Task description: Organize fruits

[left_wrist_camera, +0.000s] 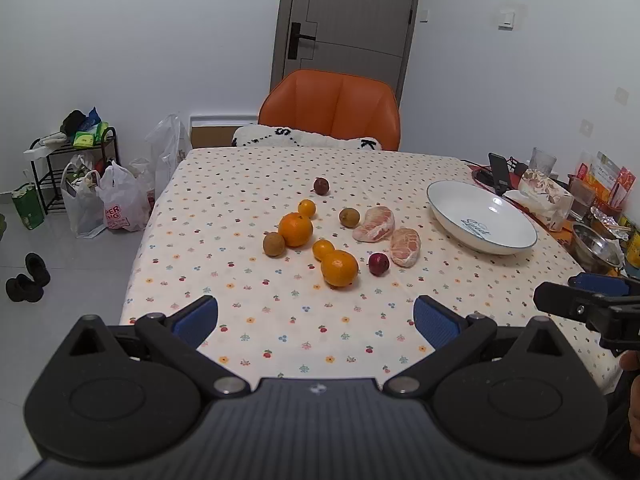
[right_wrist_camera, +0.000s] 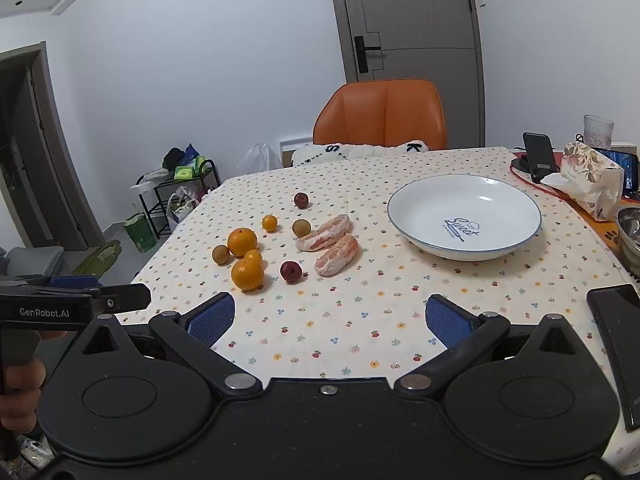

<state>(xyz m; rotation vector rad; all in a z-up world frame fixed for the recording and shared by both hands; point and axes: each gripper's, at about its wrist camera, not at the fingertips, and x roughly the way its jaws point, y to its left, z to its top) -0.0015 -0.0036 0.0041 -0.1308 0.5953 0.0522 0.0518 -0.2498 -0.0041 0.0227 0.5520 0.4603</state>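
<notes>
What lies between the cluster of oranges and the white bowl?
Two peeled pomelo segments lie between the oranges and the white bowl, with a dark red fruit at their near side. The right wrist view shows it best.

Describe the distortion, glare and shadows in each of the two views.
Left wrist view: fisheye bends the door frame and darkens the corners; soft short shadows sit under the oranges. Right wrist view: the same bending curves the table edge; small glare spots show on the white bowl. Both open tools, left and right, look sharp.
</notes>
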